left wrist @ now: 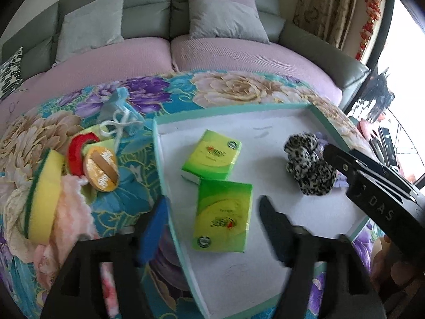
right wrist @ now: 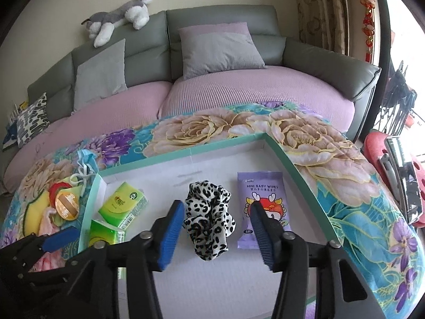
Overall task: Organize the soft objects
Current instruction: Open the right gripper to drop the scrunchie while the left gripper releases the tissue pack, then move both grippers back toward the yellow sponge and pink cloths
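Observation:
A shallow white tray with a teal rim (left wrist: 233, 107) (right wrist: 186, 155) lies on the floral cloth. In it are two green tissue packs (left wrist: 221, 216) (left wrist: 212, 158) (right wrist: 123, 204), a leopard-print scrunchie (left wrist: 309, 164) (right wrist: 209, 219) and a purple baby-wipes pack (right wrist: 261, 202). My left gripper (left wrist: 212, 210) is open and empty over the near tissue pack. My right gripper (right wrist: 216, 212) is open and empty, its fingers on either side of the scrunchie; it also shows in the left wrist view (left wrist: 372, 175).
Left of the tray lie a yellow-green sponge (left wrist: 43, 194), a pink cloth (left wrist: 71, 212), a red ring (left wrist: 75, 152), a round orange item (left wrist: 102, 168) and a blue face mask (left wrist: 118, 109). A sofa with grey cushions (right wrist: 220, 47) and a plush husky (right wrist: 119, 18) stands behind.

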Action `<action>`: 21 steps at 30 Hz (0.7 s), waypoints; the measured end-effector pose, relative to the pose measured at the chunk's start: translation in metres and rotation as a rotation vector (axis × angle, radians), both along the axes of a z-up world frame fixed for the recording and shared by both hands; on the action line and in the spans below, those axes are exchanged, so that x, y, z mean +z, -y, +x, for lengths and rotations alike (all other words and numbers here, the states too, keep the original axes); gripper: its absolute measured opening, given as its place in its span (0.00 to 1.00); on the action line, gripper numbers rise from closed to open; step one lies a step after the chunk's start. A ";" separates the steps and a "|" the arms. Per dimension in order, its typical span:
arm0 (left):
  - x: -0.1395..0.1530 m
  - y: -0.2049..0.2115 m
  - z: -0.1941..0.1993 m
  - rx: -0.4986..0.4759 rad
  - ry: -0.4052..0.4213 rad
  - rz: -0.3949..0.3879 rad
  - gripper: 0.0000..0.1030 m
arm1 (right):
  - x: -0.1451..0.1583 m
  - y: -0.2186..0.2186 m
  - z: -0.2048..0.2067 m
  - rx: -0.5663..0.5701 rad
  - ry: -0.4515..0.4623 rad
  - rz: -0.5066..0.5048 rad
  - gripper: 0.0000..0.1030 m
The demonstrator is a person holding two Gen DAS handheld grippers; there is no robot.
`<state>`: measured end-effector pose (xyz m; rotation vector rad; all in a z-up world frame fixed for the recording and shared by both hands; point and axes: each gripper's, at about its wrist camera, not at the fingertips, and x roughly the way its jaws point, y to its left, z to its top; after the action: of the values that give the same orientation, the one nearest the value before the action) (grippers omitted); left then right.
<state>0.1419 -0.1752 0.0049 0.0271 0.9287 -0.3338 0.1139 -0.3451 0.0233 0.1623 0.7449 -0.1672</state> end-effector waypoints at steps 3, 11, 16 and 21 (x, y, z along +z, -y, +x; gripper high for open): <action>0.004 -0.012 0.002 0.044 0.018 -0.010 0.86 | -0.001 0.002 0.000 -0.010 -0.005 0.004 0.57; 0.012 -0.044 0.010 0.189 0.074 -0.018 0.87 | -0.006 -0.002 0.004 0.006 -0.029 0.001 0.59; 0.012 -0.064 0.013 0.287 0.078 -0.008 0.87 | -0.008 -0.009 0.006 0.025 -0.040 -0.003 0.60; 0.015 -0.076 0.011 0.341 0.100 -0.007 0.87 | -0.010 -0.017 0.009 0.047 -0.047 -0.005 0.67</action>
<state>0.1530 -0.0988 0.0201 -0.1186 0.8163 -0.0192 0.1227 -0.3277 0.0136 0.1359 0.7944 -0.1285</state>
